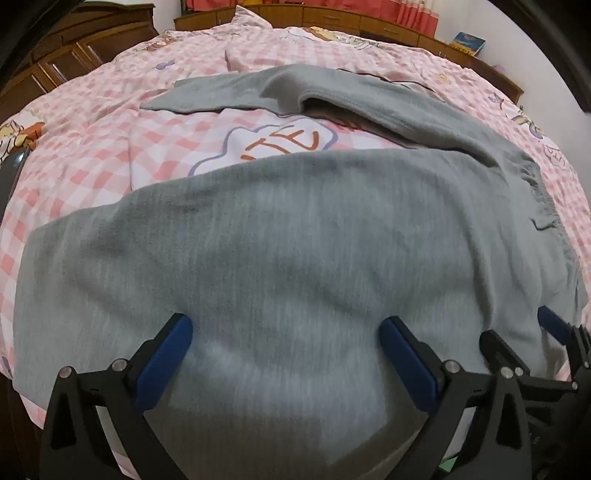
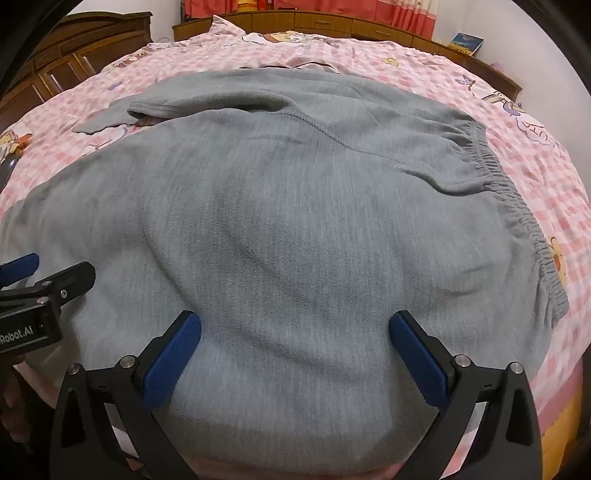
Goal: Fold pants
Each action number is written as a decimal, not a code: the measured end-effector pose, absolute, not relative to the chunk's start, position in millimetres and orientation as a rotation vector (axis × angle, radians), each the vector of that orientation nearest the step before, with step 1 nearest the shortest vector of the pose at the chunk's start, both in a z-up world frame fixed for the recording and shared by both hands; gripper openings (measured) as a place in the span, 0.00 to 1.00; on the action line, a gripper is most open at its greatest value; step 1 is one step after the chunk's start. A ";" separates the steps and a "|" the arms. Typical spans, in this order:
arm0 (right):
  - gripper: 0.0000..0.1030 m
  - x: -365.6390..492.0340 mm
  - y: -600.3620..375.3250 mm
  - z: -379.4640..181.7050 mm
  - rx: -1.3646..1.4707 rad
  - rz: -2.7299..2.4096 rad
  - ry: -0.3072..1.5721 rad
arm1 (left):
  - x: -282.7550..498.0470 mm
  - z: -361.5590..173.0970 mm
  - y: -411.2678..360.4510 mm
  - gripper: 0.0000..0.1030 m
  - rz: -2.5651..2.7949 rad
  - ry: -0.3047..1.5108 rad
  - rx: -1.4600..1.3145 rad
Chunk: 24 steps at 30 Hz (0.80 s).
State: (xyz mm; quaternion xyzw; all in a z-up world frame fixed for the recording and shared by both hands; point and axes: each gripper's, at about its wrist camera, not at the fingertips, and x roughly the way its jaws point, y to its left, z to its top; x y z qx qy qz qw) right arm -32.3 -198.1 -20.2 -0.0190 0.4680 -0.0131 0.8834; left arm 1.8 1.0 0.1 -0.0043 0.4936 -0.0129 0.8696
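Grey pants [image 1: 295, 240] lie spread across a bed with a pink checked cover [image 1: 92, 122]. The near leg fills the foreground. The far leg [image 1: 258, 88] lies rumpled and partly turned over behind it. The elastic waistband [image 2: 517, 195] is on the right. My left gripper [image 1: 286, 332] is open just above the near leg's front part, blue pads wide apart, nothing pinched. My right gripper [image 2: 295, 328] is open the same way over the seat area nearer the waistband. The two grippers are side by side, and the left one's fingers [image 2: 74, 277] show at the right wrist view's left edge.
A dark wooden wardrobe [image 1: 74, 48] stands to the left of the bed. A wooden headboard ledge [image 2: 332, 22] runs along the far side below red curtains, with a blue book [image 2: 467, 42] on it. A dark object [image 1: 14, 166] lies at the bed's left edge.
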 end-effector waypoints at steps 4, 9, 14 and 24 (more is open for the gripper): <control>1.00 -33.5 -197.0 -19.4 -0.040 -0.029 0.971 | -0.1 -1.0 -0.1 1.00 -0.027 1.031 -0.007; 1.00 -33.3 -196.6 -19.1 -0.039 -0.029 0.973 | -3.2 -1.5 -1.4 1.00 -0.028 1.023 -0.005; 1.00 -30.4 -201.9 -19.3 -0.006 0.000 0.982 | -2.9 -1.3 -0.8 1.00 -0.025 1.019 -0.007; 1.00 -31.8 -200.6 -19.0 -0.022 -0.009 0.971 | -1.0 -1.5 0.0 1.00 -0.022 1.017 -0.002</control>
